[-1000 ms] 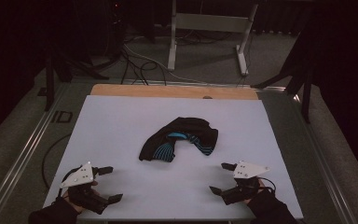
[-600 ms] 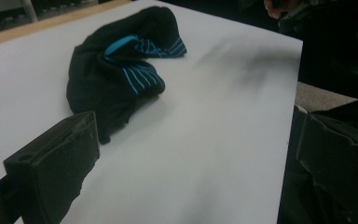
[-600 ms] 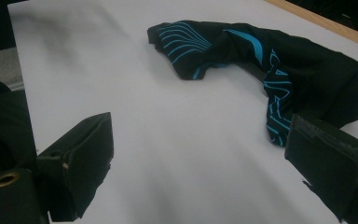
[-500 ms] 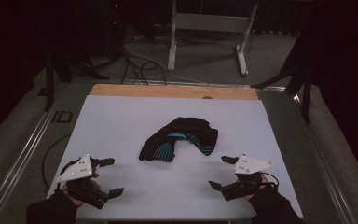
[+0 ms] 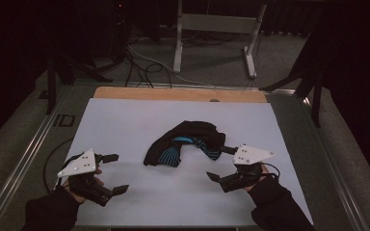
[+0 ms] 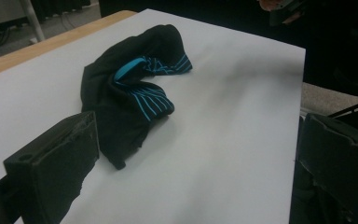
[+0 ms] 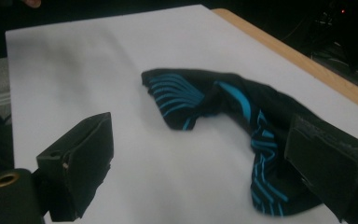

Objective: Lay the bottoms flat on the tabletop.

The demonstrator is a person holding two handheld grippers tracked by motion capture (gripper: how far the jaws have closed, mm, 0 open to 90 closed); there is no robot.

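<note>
Right gripper (image 5: pixel 222 163) advanced, jaws spread, nearer the black-and-blue sock (image 5: pixel 185 143) lying leftward; left gripper (image 5: pixel 115 173) spread, farther.

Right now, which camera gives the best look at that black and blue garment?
The high view: the garment shows whole on the white sheet. The left gripper view shows it close but slanted; in the right gripper view a jaw covers one end.

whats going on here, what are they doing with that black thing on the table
A person holds a gripper in each hand over a white table. Between them lies a crumpled black garment with blue stripes. The right gripper is close to the garment's right end, jaws open, one jaw near the fabric. The left gripper sits apart from it, also open. Nothing is gripped yet.
</note>
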